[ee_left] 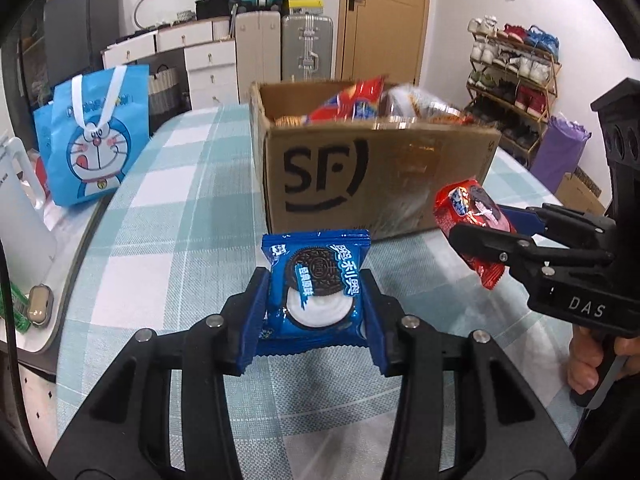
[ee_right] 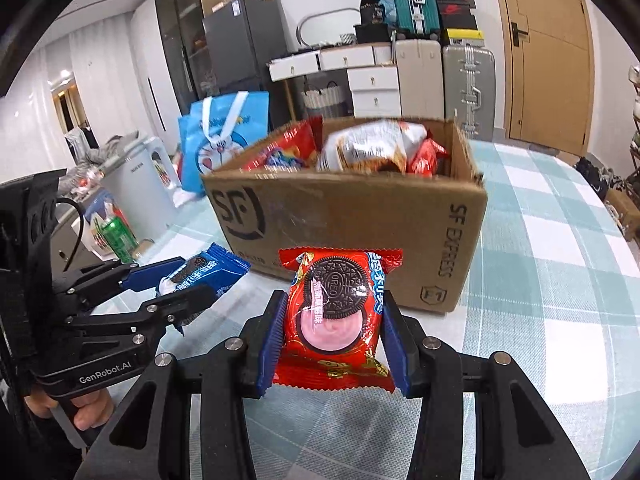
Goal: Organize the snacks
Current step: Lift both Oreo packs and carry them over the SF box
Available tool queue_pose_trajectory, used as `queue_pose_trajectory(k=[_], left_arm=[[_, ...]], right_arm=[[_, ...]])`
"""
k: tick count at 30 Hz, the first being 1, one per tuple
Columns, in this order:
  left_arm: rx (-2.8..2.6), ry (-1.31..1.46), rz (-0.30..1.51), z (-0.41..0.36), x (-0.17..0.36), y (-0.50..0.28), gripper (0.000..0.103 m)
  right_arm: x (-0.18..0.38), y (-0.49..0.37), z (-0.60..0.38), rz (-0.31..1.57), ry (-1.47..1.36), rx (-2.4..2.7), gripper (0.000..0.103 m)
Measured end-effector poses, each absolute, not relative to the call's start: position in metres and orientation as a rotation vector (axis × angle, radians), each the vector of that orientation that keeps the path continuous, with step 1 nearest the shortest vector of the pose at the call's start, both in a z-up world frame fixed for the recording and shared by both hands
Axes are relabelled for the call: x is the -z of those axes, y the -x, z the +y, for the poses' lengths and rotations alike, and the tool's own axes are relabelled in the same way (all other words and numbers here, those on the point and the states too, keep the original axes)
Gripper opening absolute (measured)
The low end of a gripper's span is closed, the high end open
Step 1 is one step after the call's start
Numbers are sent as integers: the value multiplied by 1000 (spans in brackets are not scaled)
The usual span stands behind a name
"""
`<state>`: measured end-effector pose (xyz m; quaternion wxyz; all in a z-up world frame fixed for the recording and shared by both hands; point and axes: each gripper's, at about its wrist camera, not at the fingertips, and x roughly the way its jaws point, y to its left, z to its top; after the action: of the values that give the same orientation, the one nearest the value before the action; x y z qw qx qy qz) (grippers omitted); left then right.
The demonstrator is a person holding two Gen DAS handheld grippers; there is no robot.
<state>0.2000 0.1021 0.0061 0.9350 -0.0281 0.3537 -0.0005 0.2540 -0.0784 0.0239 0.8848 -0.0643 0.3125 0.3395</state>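
left wrist view: left gripper [ee_left: 316, 304] clamps blue packet [ee_left: 316, 280], right gripper [ee_right: 334, 340] red packet [ee_right: 336, 312], bottoms hidden.

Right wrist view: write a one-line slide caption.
Right claw grips a red Oreo pack before the snack-filled SF box; left claw holds a blue pack.

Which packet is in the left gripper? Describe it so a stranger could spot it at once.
Start at the cardboard box on the checked tablecloth. Just in front of it the left gripper is shut on the blue Oreo packet. Its blue wrapper and white cream set it apart from the red Oreo packet in the right gripper.
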Motion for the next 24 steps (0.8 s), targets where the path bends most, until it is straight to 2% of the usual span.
queue_pose_trajectory(k=[14, 24], left_arm=[[1, 66, 605, 87, -60, -175, 41], [-14, 51, 544, 78, -105, -200, 41]], right_arm=[[-59, -238, -90, 553, 63, -760, 46], [-86, -249, -101, 514, 0, -755, 46]])
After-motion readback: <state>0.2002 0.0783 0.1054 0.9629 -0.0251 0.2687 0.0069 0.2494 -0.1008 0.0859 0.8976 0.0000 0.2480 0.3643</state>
